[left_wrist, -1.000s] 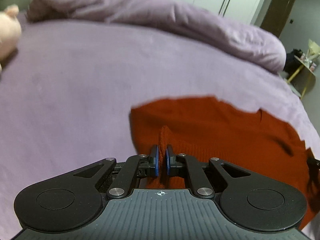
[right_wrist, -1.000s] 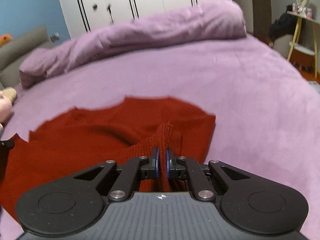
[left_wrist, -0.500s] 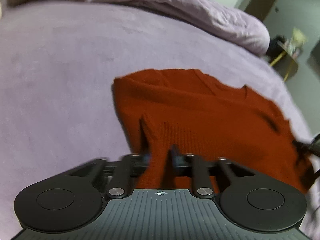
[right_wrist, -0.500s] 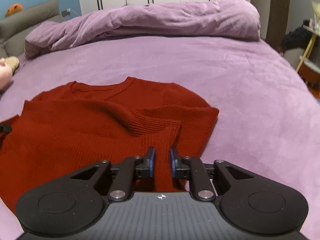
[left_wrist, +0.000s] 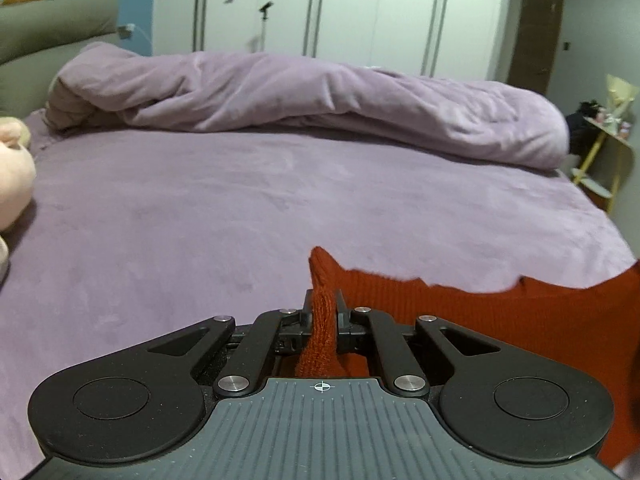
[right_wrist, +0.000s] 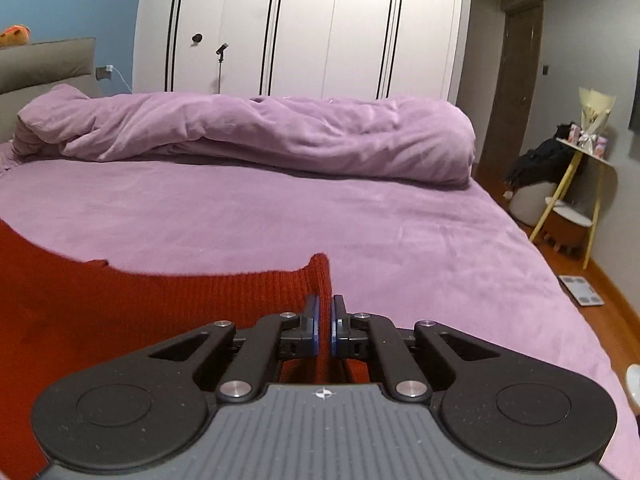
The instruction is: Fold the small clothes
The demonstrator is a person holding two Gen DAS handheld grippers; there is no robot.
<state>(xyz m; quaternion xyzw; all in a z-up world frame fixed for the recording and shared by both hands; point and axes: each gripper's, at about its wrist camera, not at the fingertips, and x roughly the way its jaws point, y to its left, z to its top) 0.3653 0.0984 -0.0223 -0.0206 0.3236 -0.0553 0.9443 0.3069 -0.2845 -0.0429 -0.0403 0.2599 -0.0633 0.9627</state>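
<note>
Dim, even indoor light with no glare in both views; soft shadow under the rolled duvet; fisheye bending at frame edges with dark corners; sweater top edge slightly motion-blurred.
</note>
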